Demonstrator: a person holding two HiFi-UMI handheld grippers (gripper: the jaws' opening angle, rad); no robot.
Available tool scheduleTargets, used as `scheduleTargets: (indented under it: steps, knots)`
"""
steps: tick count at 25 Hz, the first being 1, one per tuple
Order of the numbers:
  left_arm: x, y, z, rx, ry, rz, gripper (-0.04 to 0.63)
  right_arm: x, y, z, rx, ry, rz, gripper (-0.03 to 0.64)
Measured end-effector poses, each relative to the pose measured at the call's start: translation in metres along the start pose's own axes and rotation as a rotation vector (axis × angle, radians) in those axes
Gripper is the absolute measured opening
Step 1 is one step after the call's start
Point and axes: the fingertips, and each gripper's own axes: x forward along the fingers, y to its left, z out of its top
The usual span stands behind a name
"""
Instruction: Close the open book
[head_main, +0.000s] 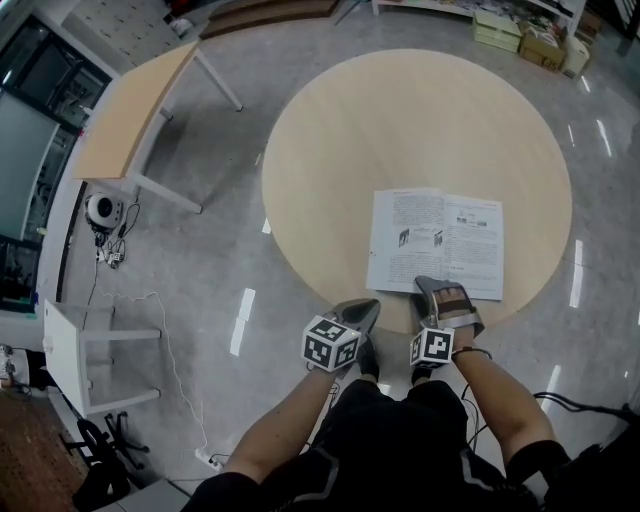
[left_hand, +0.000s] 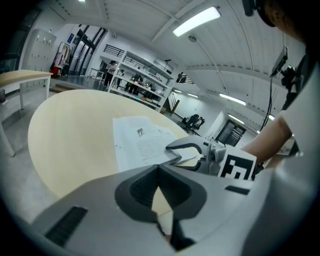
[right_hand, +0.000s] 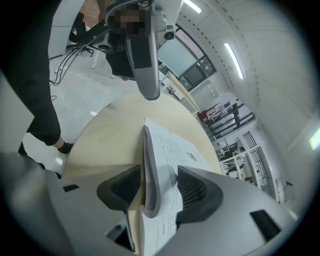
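Note:
An open book (head_main: 437, 235) lies flat on the near right part of a round wooden table (head_main: 400, 120). My right gripper (head_main: 445, 297) is at the book's near edge. In the right gripper view its jaws (right_hand: 155, 187) are shut on a stack of the book's pages (right_hand: 170, 150), which stands up between the pads. My left gripper (head_main: 362, 312) hovers at the table's near edge, just left of the book and apart from it. It is shut and holds nothing (left_hand: 159, 170). The left gripper view shows the book (left_hand: 140, 142) with the right gripper (left_hand: 195, 150) on it.
A rectangular table (head_main: 130, 110) stands at the far left and a small white stand (head_main: 90, 345) at the near left, with a cable on the floor between them. Boxes (head_main: 520, 35) sit at the far right. The person's legs are right below the grippers.

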Motion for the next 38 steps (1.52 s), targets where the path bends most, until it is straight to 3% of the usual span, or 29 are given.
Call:
scheduleTargets:
  steps: [10, 12, 14, 23, 33, 38]
  knots:
    - [0.0, -0.009, -0.003, 0.011, 0.005, -0.018, -0.008, 0.004, -0.008, 0.0, -0.069, -0.011, -0.115, 0.208]
    - [0.0, -0.01, -0.008, 0.008, 0.009, -0.02, -0.008, 0.004, -0.006, 0.0, -0.065, -0.018, -0.124, 0.179]
    - [-0.003, -0.01, -0.011, 0.007, 0.014, -0.02, -0.008, 0.001, -0.005, 0.001, -0.03, -0.028, -0.139, 0.109]
    - [-0.013, -0.013, -0.002, 0.025, 0.011, -0.034, -0.008, -0.019, -0.023, -0.002, 0.337, -0.064, -0.184, 0.065]
    - [-0.003, -0.029, 0.01, 0.068, 0.038, -0.098, -0.008, -0.048, -0.035, -0.035, 0.752, -0.093, -0.231, 0.04]
    - [0.0, -0.039, 0.02, 0.098, 0.054, -0.127, -0.008, -0.055, -0.034, -0.051, 0.851, -0.081, -0.233, 0.035]
